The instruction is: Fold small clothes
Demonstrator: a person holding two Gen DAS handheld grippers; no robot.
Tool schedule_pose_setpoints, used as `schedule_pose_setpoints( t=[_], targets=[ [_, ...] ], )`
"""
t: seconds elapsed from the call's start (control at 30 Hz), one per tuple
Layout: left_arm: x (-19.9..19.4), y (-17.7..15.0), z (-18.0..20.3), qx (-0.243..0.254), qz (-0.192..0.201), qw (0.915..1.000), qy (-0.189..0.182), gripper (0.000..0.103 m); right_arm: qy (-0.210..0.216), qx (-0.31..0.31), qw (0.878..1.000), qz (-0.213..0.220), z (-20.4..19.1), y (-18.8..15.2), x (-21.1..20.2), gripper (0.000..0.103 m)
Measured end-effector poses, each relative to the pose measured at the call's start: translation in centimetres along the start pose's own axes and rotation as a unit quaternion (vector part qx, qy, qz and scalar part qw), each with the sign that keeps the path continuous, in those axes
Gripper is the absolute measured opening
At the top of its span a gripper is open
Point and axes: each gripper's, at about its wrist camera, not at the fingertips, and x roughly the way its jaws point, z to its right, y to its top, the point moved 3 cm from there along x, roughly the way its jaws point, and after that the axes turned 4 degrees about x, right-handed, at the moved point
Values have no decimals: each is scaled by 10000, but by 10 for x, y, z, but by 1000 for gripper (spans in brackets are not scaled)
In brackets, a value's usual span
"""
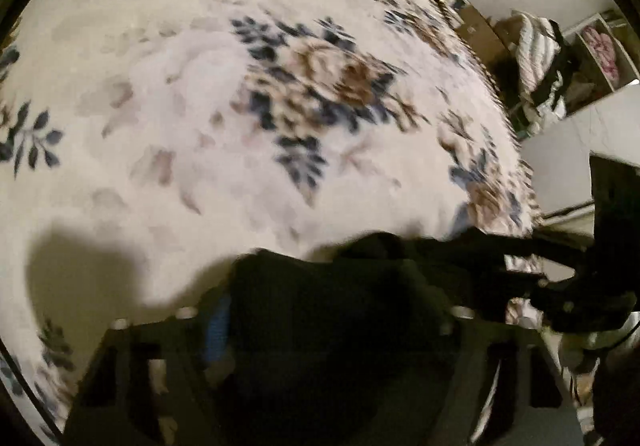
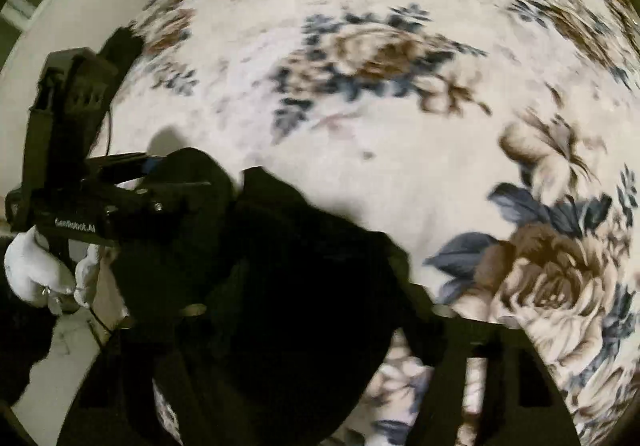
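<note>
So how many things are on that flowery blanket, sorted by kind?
Black garment: 1
Handheld grippers: 2, the left gripper and the right gripper
Flowered blanket beneath: 1
Total: 4

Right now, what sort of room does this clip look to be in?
Probably a bedroom: a plush white bedspread with blue and brown flowers fills both views, and beyond its edge stand an open white shelf unit and a heap of bedding or clothes.
</note>
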Motion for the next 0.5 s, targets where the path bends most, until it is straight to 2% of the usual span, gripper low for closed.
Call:
schedule_pose_setpoints(
  t=[0.1, 0.17, 0.27, 0.33, 0.37, 0.4, 0.43, 0.5],
  targets=[
    [7, 6, -25, -362, 8, 9991, 227, 64, 210, 922, 9954, 155, 32, -7, 2, 48],
    [15, 5, -42, -719, -108, 9973, 47, 66, 470, 1555, 9863, 276, 49, -11, 4, 48],
    [6, 2, -40, -765, -128, 9970, -25, 65, 731, 1988, 9768, 309, 59, -13, 4, 50],
    [-6, -3, -37, -815, -137, 9966, -78, 66, 893, 2008, 9751, 296, 55, -14, -2, 57],
    [-15, -8, -35, -882, -111, 9960, -126, 68, 885, 2035, 9748, 241, 54, -19, -9, 67],
    [-24, -13, -33, -949, -43, 9953, -197, 72, 892, 2085, 9737, 234, 52, -26, -16, 70],
    [-39, -24, -32, -1069, 80, 9939, -269, 82, 954, 2149, 9716, 264, 50, -35, -26, 70],
    [-56, -41, -28, -1234, 223, 9914, -365, 84, 1008, 2416, 9646, 321, 51, -61, -41, 78]
  ],
)
